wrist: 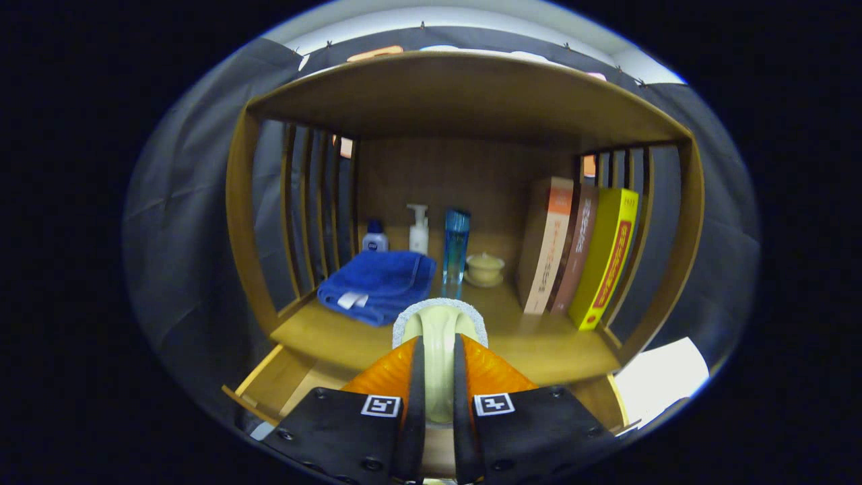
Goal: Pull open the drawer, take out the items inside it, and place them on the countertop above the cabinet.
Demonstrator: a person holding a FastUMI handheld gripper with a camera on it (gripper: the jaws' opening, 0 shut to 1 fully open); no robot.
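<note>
My gripper (439, 345) is shut on a pale cream item with a rough white rim (439, 315). The item stands up between the orange fingers (390, 367) and pokes out past their tips. It hangs just above the front edge of the wooden countertop (532, 347). Below and behind the fingers the drawer (269, 385) is pulled open; its wooden side and floor show at the left. What else lies in the drawer is hidden by the gripper body.
On the countertop lie a folded blue towel (377, 283), a small blue-capped bottle (374, 240), a white pump bottle (418, 230), a tall blue bottle (456, 252) and a cream jar (485, 268). Three books (580, 250) lean at the right. A shelf board (465, 94) roofs the bay, with slatted sides.
</note>
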